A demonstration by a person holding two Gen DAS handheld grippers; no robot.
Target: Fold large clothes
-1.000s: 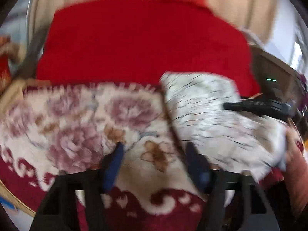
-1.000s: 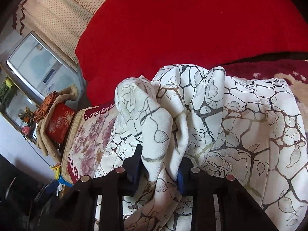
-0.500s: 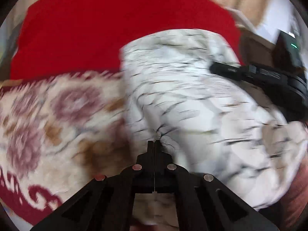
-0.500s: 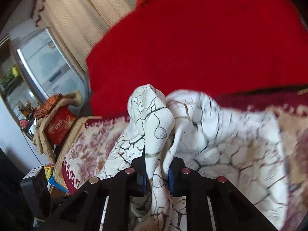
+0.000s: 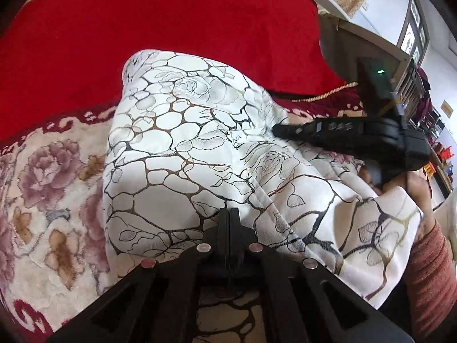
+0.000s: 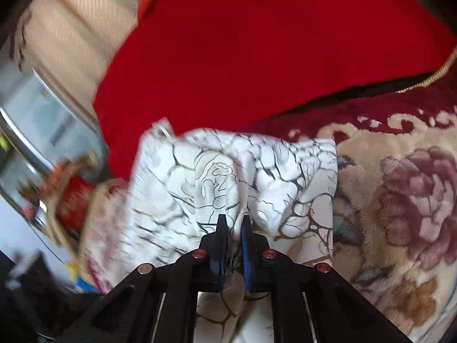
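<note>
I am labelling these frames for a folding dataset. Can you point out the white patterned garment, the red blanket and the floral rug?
white patterned garment (image 5: 182,154): left wrist view, on its flat upper panel.
red blanket (image 6: 257,57): right wrist view, mid-surface.
floral rug (image 5: 48,171): left wrist view, on a purple flower.

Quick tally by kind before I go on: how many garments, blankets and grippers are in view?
Patterned white garment: 1
Red blanket: 1
Floral blanket: 1
Grippers: 2, left gripper and right gripper, both shut on the garment
Total: 5

White garment (image 5: 182,154) (dark branching-vein print); cream rug (image 5: 42,200), mauve roses; red blanket (image 5: 171,28).
</note>
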